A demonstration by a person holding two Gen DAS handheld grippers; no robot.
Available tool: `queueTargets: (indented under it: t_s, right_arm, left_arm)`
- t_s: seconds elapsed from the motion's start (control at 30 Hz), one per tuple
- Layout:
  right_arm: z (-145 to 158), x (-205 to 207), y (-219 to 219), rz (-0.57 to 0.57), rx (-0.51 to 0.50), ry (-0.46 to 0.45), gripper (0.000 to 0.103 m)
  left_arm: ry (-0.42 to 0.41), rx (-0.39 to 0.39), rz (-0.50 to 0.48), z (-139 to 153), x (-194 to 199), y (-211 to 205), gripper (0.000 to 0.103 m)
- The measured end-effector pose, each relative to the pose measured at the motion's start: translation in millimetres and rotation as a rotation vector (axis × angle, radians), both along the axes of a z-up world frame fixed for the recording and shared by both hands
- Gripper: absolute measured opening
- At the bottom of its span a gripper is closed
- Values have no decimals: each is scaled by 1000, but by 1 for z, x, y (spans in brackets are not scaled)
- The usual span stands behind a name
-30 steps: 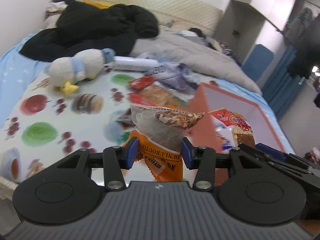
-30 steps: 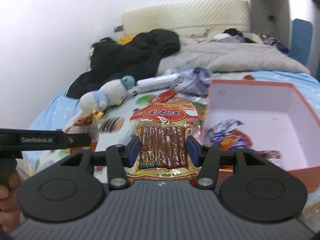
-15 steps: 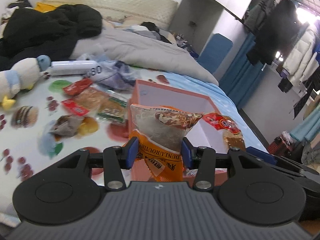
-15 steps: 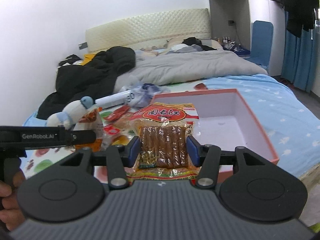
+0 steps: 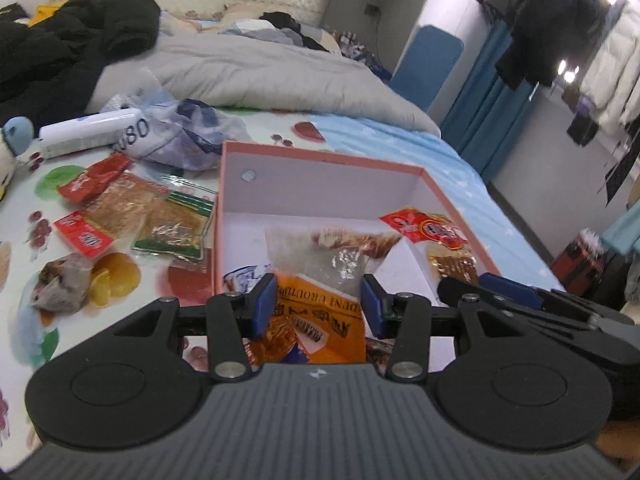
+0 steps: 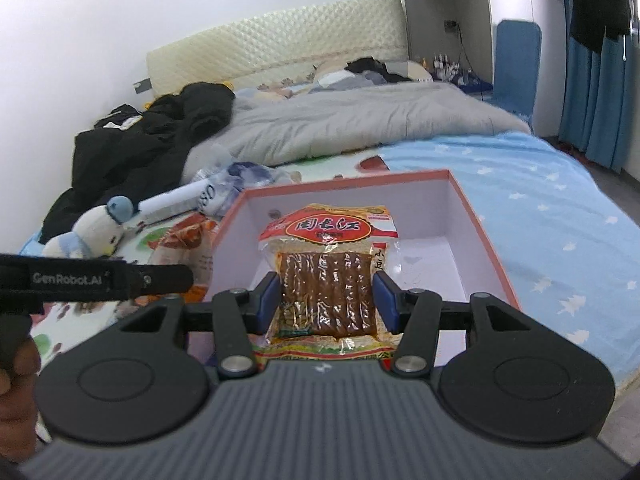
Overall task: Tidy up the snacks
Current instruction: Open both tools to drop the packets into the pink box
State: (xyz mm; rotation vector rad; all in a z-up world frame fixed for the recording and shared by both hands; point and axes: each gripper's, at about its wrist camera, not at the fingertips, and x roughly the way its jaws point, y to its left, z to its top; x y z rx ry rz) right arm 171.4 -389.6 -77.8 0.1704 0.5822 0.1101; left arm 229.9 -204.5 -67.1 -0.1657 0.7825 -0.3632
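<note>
Nearest to us, our left claw clamps an orange-and-clear snack bag between its blue pads, with the bag's clear top reaching over the near part of the pink box. Our right claw likewise grips a packet of brown dried strips with a red label, held upright above the same box; in the left wrist view this packet shows at the box's right wall.

Inside the box, a small blue-and-white wrapper lies on the white floor near its left wall; we cannot tell what else lies under the held bags.

Left of the box, on the fruit-print sheet of the bed, loose snacks lie: a green-edged packet just beside the box wall, then a red-ended packet, and a greyish crumpled packet nearer to us.

Beyond the box's far left corner sit a crumpled plastic bag and a white tube. A plush toy lies farther left.

Behind the box, a grey duvet and black clothing cover the bed up to the cream headboard.
</note>
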Motion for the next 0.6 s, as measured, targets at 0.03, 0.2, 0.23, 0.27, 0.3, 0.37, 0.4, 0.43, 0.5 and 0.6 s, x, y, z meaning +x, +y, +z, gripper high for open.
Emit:
queueTargets:
  t_s: [0.03,0.2,0.23,0.27,0.3,0.37,0.4,0.43,0.5,0.6]
  right_arm:
    - [-4,3,-4,0,10,10,53]
    - [-22,24,-17,-3,4,57,53]
    - [-24,28,-20,-1,13,65,54]
    - [-28,32,-23,0,23,78,54]
    - [-30,36,-26,-2,25,89,54]
    - [-36,42,-30,-9,28,106,55]
    - [-39,45,-31,-10,32,115,55]
    - [-41,48,-33,-11,35,124,55]
    - [-45,52,-34,-13,31,140,58]
    - [-48,54,-35,-13,34,159,67]
  left_arm:
    - [8,7,-4,-4,4,-4,51]
    - [45,17,10,-18,23,-14,51]
    - [51,18,15,-20,27,-15,51]
    - [54,18,20,-22,30,-15,51]
    - [56,19,23,-23,33,-16,51]
    - [59,22,26,-24,36,-15,51]
    - [59,24,27,-24,37,-15,51]
    - [59,23,29,-24,37,-14,51]
    - [54,17,32,-23,38,-12,51]
    - [42,13,46,-19,32,-8,51]
